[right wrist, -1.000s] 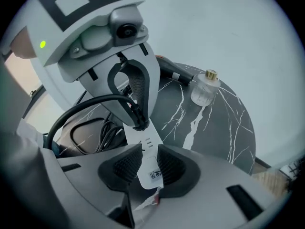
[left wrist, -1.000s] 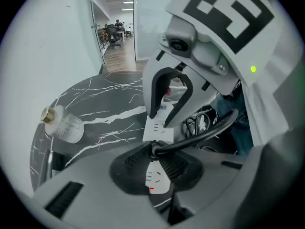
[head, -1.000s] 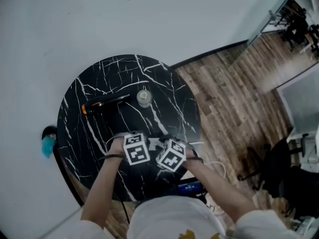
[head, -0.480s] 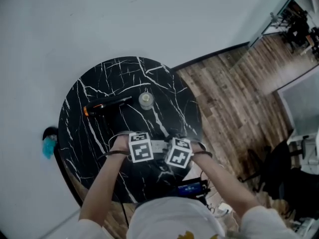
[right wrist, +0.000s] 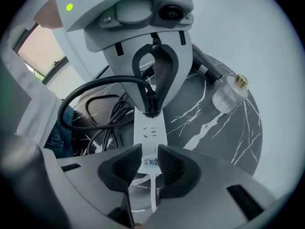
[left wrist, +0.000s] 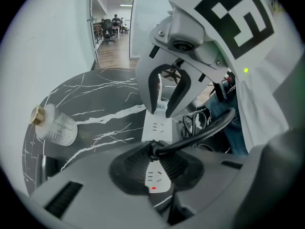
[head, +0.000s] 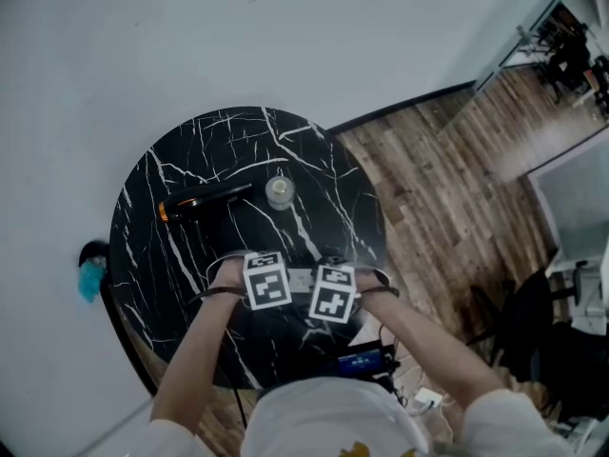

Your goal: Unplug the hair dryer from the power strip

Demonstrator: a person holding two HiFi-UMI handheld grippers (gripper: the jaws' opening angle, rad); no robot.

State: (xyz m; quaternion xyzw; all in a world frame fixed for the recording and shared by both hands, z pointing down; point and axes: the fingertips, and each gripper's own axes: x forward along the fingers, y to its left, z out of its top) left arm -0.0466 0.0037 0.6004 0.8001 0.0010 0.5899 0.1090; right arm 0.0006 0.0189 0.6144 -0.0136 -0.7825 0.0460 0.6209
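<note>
**Both grippers down on the power strip**

We look down on a round black table [head: 181, 174] veined with white. It is set against a pale wall [head: 190, 36]. Wooden floor [head: 438, 188] lies off to the right gripper's side, with an office chair [head: 528, 317] well beyond it.

The white power strip [right wrist: 149, 130] lies flat on the table directly beneath the two tools, running from one to the other. The hair dryer [head: 203, 199], black with an orange end, lies well beyond the left gripper and apart from the strip. A small clear bottle [head: 277, 189] with a gold cap stands near the dryer, out past the gap between the tools.

Both bare forearms reach in from the near edge. The left hand [head: 225, 276] and right hand [head: 378, 288] each point their tool steeply down, with the marker cubes side by side and almost touching.

The left gripper [left wrist: 154, 160] has its jaws drawn narrow on the black plug [left wrist: 155, 150], which sits on the strip's face. The black cord [left wrist: 209, 127] arcs from the plug toward the right gripper's side into loose coils beside the strip. We think the plug is still seated in its socket, though the pads hide the join. The right gripper [right wrist: 150, 165] has just been closing its jaws, and the labelled end of the strip sits pinched between its pads.
</note>
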